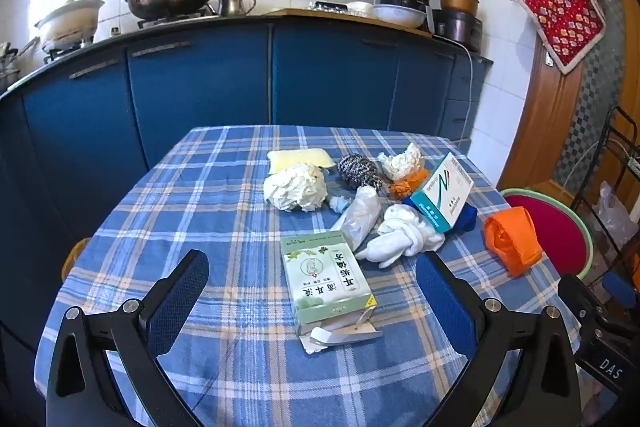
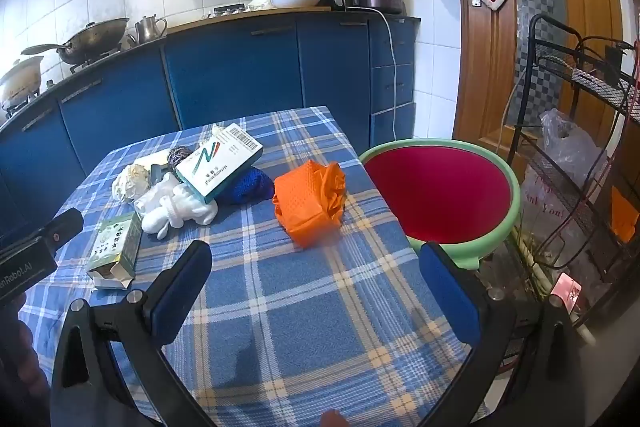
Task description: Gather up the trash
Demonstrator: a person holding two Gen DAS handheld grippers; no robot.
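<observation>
Trash lies on a blue plaid table (image 1: 192,211): a green box (image 1: 326,277) with its flap open, a crumpled white paper ball (image 1: 295,187), a clear wrapper (image 1: 360,215), a knotted white cloth (image 1: 404,237), a teal-and-white box (image 1: 442,193) and a crumpled orange bag (image 1: 512,241). My left gripper (image 1: 312,281) is open above the near table edge, with the green box between its fingers. My right gripper (image 2: 316,275) is open and empty, just short of the orange bag (image 2: 310,203). A red basin with a green rim (image 2: 440,197) stands past the table's right edge.
A steel scourer (image 1: 356,169), a yellow sponge (image 1: 300,159), more tissue (image 1: 402,161) and a blue cloth (image 2: 250,185) lie further back. Blue cabinets (image 1: 200,87) with a wok stand behind. A black wire rack (image 2: 576,131) stands at the right.
</observation>
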